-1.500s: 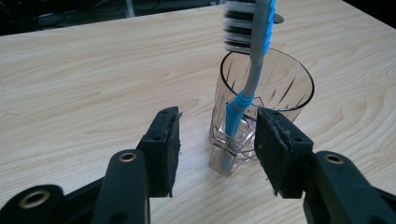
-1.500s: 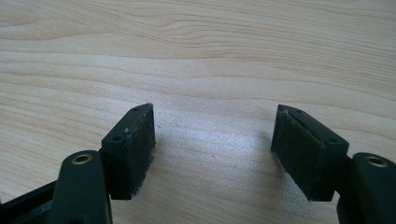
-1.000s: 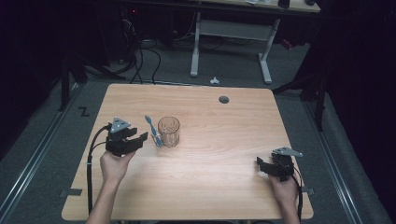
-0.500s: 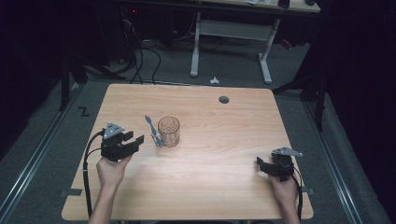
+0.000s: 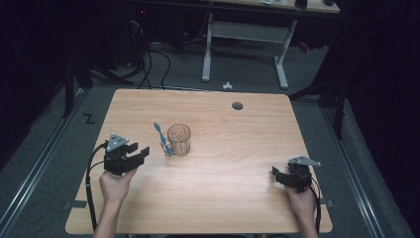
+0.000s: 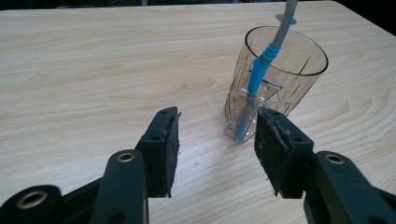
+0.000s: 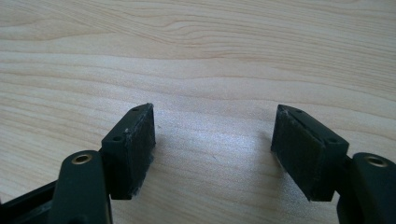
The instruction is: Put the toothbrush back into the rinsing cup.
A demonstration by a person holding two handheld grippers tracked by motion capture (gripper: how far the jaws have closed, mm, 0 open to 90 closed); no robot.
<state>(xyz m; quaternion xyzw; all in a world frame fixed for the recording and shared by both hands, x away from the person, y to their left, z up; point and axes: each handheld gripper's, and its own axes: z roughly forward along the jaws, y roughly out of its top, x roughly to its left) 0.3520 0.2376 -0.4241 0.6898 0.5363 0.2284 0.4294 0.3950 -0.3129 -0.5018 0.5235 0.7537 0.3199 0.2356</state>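
Left tongs (image 6: 215, 144) sit open just short of the toothbrush (image 6: 254, 88) leaning on the glass (image 6: 289, 88); right tongs (image 7: 212, 149) open over bare table (image 7: 196, 56).

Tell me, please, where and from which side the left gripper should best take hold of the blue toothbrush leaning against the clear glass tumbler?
Probably the blue toothbrush at mid-handle, where it stands free of the clear ribbed glass tumbler. It leans on the tumbler's outside, foot on the light wooden table. The open left gripper already faces it, so coming straight in, jaws either side of the slim handle, seems best.
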